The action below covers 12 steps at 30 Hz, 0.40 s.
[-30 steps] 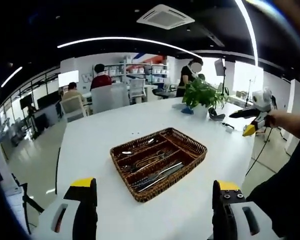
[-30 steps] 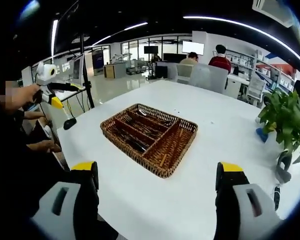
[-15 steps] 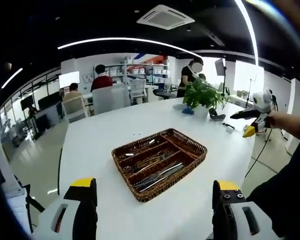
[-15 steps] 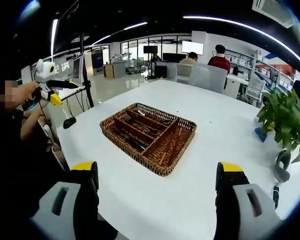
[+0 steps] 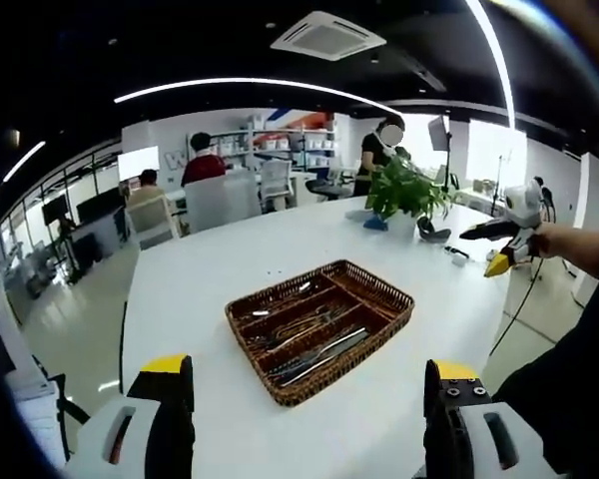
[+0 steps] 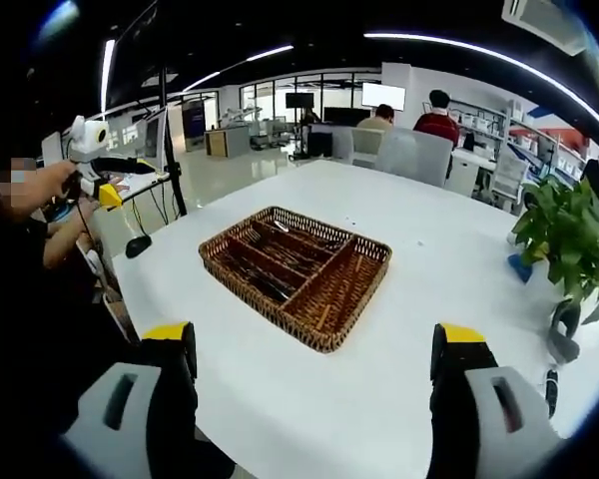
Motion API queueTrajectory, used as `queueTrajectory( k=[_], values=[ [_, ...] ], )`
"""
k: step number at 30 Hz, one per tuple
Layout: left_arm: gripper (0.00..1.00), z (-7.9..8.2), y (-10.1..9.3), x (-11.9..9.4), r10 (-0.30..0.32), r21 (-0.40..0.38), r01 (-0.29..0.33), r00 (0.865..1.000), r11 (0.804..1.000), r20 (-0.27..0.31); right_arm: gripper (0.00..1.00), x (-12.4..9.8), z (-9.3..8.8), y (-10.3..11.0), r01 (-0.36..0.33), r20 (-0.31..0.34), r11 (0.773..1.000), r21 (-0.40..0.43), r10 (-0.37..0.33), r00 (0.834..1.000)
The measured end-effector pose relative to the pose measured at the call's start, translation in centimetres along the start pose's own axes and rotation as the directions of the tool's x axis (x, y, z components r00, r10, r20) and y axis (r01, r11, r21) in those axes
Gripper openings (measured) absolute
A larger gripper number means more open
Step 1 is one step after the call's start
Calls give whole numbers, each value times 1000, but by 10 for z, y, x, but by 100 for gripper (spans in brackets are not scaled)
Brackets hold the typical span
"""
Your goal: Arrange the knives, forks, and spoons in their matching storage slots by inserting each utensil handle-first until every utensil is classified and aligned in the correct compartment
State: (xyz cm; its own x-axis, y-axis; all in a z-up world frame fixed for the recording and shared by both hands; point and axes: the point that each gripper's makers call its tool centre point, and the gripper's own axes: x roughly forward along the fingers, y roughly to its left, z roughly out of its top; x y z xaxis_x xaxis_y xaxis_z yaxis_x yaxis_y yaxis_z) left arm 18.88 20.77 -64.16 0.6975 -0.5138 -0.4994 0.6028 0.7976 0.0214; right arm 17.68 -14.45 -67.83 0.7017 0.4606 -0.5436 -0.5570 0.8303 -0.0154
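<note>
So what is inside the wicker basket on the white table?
The wicker basket has dividers and holds metal cutlery lying flat in its long slots. In the right gripper view, one wide compartment looks empty. Which pieces are knives, forks or spoons is too small to tell.

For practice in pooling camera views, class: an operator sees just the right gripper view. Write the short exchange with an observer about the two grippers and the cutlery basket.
Operator: Is the left gripper open?
Observer: Yes. In the left gripper view its jaws stand wide apart with nothing between them.
Operator: Where is my right gripper relative to the wicker basket?
Observer: A hand holds it up off to one side of the basket, well apart from it.
</note>
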Motion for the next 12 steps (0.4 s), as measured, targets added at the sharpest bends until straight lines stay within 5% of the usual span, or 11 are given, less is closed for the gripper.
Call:
queueTrajectory(
  k=[12],
  values=[
    [100,-1,1,1,17,5,-17,1000,1000,-4,99,1,-1,-3,-7,-1,1000,-4,7,1000]
  ],
)
